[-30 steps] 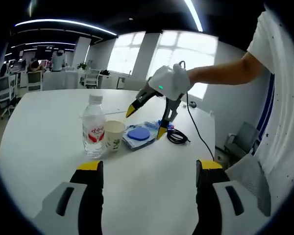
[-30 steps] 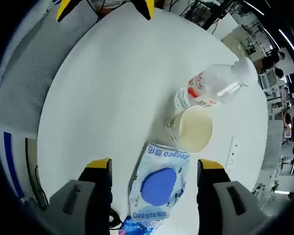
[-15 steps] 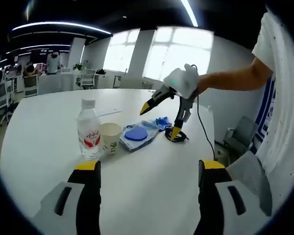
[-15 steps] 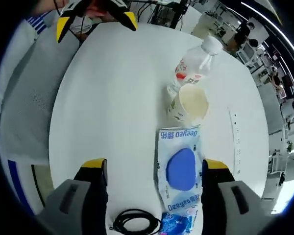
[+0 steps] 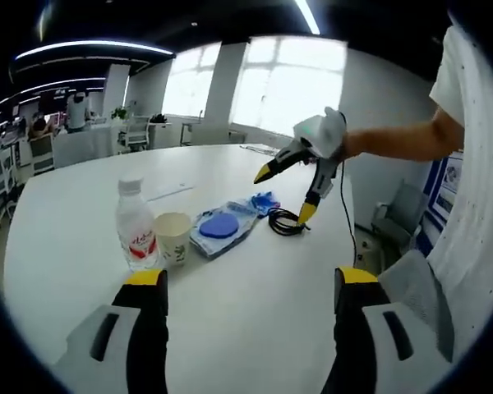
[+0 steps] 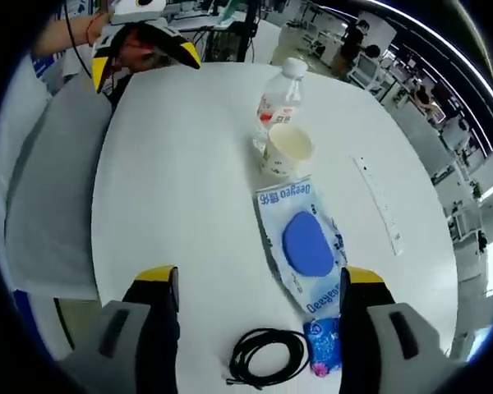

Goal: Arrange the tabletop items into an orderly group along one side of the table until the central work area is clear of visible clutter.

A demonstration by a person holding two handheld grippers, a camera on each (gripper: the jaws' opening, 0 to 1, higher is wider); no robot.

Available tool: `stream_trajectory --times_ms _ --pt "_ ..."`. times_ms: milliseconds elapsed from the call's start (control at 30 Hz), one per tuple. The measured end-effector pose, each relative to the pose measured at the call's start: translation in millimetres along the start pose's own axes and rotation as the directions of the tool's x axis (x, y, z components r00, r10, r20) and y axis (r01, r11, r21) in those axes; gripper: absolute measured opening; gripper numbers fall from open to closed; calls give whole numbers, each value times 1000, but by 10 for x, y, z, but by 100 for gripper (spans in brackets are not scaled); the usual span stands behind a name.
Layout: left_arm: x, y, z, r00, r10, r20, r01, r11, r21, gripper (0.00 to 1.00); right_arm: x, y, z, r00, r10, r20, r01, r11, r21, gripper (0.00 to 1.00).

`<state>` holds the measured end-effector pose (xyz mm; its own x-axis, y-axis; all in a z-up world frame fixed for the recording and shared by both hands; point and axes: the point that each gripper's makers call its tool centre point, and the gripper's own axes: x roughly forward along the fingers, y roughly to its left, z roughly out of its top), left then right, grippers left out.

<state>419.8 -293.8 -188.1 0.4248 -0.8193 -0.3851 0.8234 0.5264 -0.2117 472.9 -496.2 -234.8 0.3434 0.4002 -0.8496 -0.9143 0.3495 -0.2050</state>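
Bottle (image 5: 135,233) at the left end of a row on the white table (image 5: 255,304), upright, clear plastic with a red label. Paper cup (image 5: 172,238) touches its right side, mouth up and, from the right gripper view, apparently empty. Next right, just beside the cup, a flat wipes pack (image 5: 220,230) with a blue oval lid. Past its far end, a small blue packet (image 5: 263,202) touching or nearly touching the pack. Coiled black cable (image 5: 286,222) just beside the packet, nearest the table's edge.

Right gripper (image 5: 284,190) hangs in the air above the cable and blue packet, jaws spread wide, grasping nothing. Left gripper (image 5: 242,287) low and nearer the person, well apart from the row, jaws likewise spread and empty, bare tabletop between them.

Judgement: the items already form a loose line; the cable looks like the next thing to be gathered or tidied.

Risks: the cable is limp, so a pinch on one loop could drag the coil open and sweep the light blue packet along. A sideways nudge down the row could tip the cup, or topple the bottle since the two are in contact. The cable also sits close to the edge and could slide off.
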Motion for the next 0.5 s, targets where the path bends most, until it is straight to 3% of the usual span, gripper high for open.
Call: stream_trajectory --times_ms 300,500 --pt "57 -9 61 1000 8 -16 -8 1000 5 86 -315 29 -340 995 -77 59 68 987 149 81" --pt "107 -28 113 1000 12 -24 -12 1000 -2 87 -531 69 -637 986 -138 92 108 956 272 81"
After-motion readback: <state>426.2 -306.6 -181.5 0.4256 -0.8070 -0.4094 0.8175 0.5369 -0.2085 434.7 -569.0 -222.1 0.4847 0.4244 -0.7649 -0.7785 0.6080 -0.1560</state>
